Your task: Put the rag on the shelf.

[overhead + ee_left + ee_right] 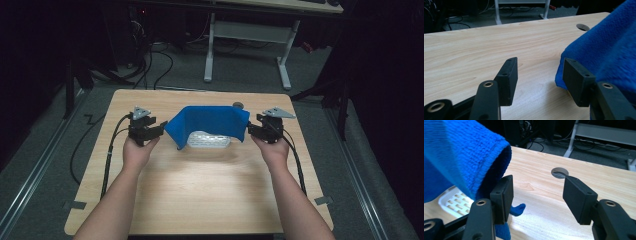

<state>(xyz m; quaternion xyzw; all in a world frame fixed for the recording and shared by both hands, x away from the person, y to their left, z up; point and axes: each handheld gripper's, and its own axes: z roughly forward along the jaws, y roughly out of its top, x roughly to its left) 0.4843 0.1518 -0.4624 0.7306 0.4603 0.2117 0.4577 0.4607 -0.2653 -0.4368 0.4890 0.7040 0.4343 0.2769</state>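
Both bare forearms come in from the bottom of the high view and reach forward, a little apart from each other. The left hand (136, 150) holds the left black two-jaw gripper (161, 128), which points inward to the right. The right hand (272, 148) holds the right black two-jaw gripper (248, 129), which points inward to the left. The jaws of both grippers stand wide apart.

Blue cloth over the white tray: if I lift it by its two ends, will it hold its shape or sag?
The blue cloth is probably floppy: it looks like fleecy fabric, draped and curving over the white tray. It likely sags in the middle. Its nap should grip the tool pads rather than slip. Both the left tool and the right tool stand open.
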